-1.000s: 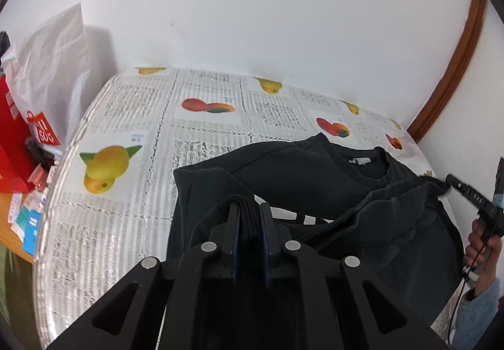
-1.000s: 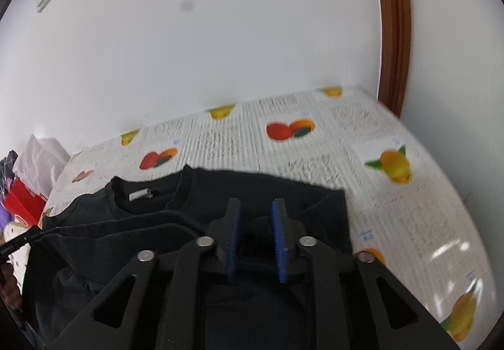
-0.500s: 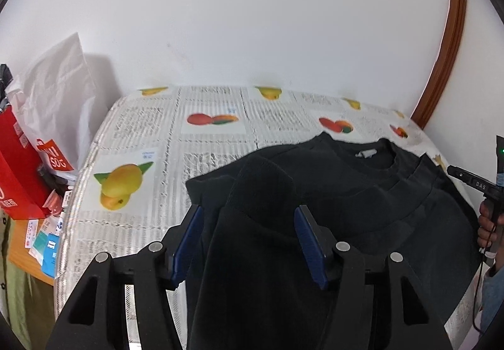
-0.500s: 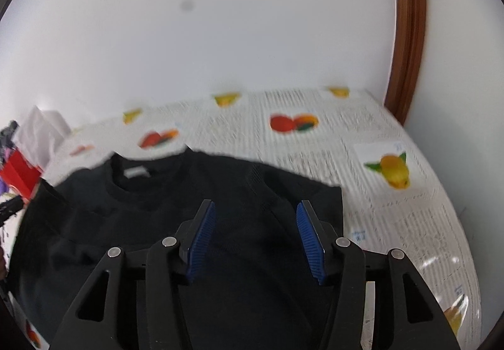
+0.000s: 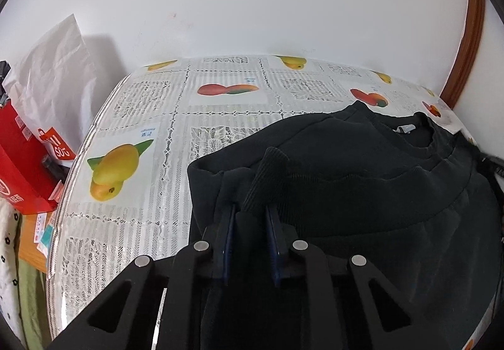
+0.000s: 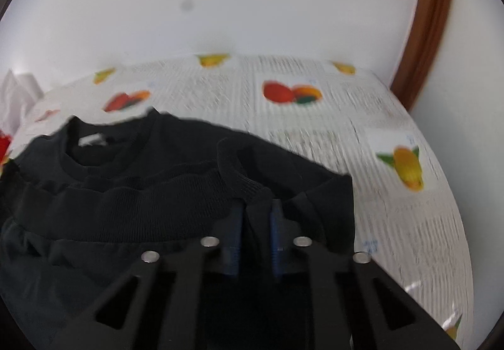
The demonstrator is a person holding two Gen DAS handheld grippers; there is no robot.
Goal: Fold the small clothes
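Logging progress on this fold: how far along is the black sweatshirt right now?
Done: the black sweatshirt lies on the fruit-print tablecloth, its ribbed hem already doubled up just below the collar. In hand: the left gripper and right gripper each pinch fabric. Left: any further folds and the release.

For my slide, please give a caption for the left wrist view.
Left hand-held gripper shut on the black sweatshirt, lying on the fruit-print tablecloth.

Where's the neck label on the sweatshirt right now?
The neck label sits inside the collar of the black sweatshirt at its far edge, upper right in the left wrist view, near the wooden door frame.
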